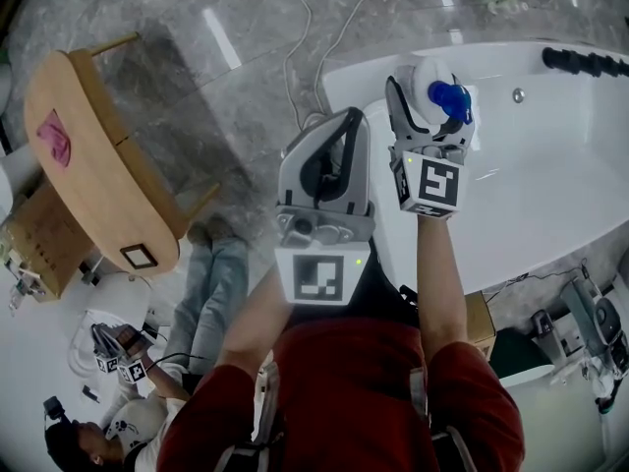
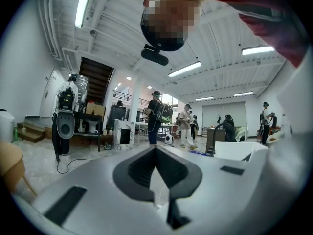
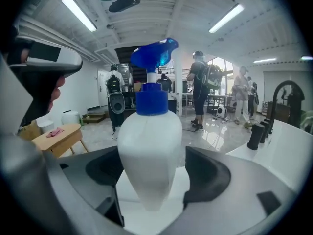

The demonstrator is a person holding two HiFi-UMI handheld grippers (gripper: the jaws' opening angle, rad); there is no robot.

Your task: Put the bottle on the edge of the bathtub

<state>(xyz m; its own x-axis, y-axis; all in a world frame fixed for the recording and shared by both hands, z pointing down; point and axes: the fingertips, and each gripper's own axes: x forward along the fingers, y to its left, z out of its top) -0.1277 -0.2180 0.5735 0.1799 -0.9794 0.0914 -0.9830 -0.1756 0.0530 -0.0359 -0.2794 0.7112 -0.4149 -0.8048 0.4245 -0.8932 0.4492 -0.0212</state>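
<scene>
Where the bottle (image 3: pixel 149 146) is standing: upright on the bathtub (image 1: pixel 366 79) edge.
Right gripper (image 3: pixel 152 180): jaws are gaping apart around the bottle.
Left gripper (image 2: pixel 155 151): jaws are pressing together, gripping nothing, hovering beside the bathtub.

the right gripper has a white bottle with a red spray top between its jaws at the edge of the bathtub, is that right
Not quite. The spray top is blue, not red, as the right gripper view shows. The rest holds: the white bottle is between the jaws of the right gripper, at the edge of the bathtub.
</scene>
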